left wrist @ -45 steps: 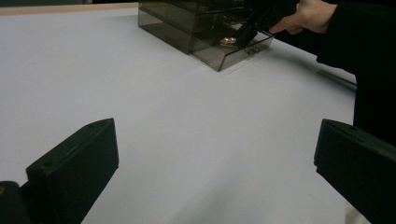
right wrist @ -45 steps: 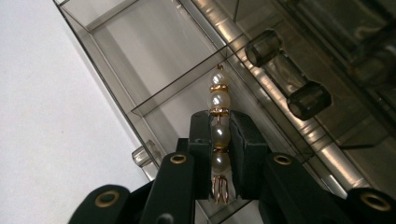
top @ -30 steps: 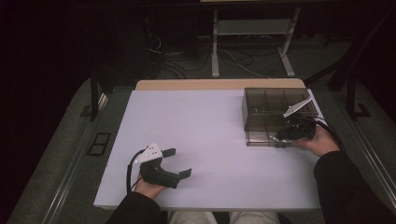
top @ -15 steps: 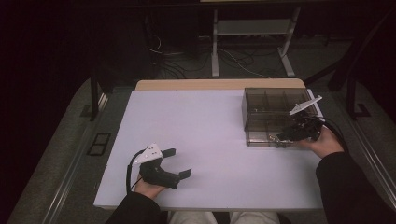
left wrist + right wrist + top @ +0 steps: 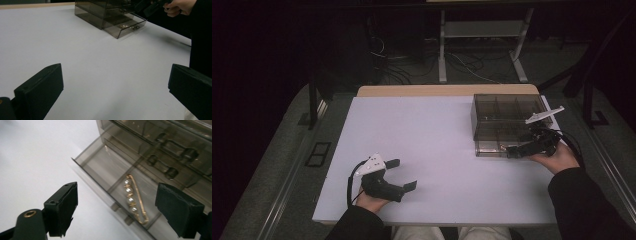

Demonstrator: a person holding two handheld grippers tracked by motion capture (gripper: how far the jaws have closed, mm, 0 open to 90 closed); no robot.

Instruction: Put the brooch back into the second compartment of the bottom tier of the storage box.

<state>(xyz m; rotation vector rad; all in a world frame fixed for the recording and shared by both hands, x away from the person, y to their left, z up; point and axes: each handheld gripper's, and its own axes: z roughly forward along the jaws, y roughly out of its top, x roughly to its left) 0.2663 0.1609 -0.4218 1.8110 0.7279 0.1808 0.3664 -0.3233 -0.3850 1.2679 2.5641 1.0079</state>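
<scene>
A smoky clear drawer box stands at the table's right back. Its bottom drawer is pulled out, and a gold pin with several pearls lies flat inside it. My right gripper hovers just in front of the drawer, pointing left. Its jaws have just been opening and now stand wide apart, holding nothing, with the pin lying in the drawer beyond them. My left gripper rests open on the near left of the table, nothing between its jaws.
The white tabletop is bare between the two grippers. The box's upper drawers are closed. Beyond the table's wooden far edge are a metal stand and cables on a dark floor.
The right gripper's jaws have spread apart and the hand has drawn slightly up and away from the drawer. The left gripper has stayed where it was.
</scene>
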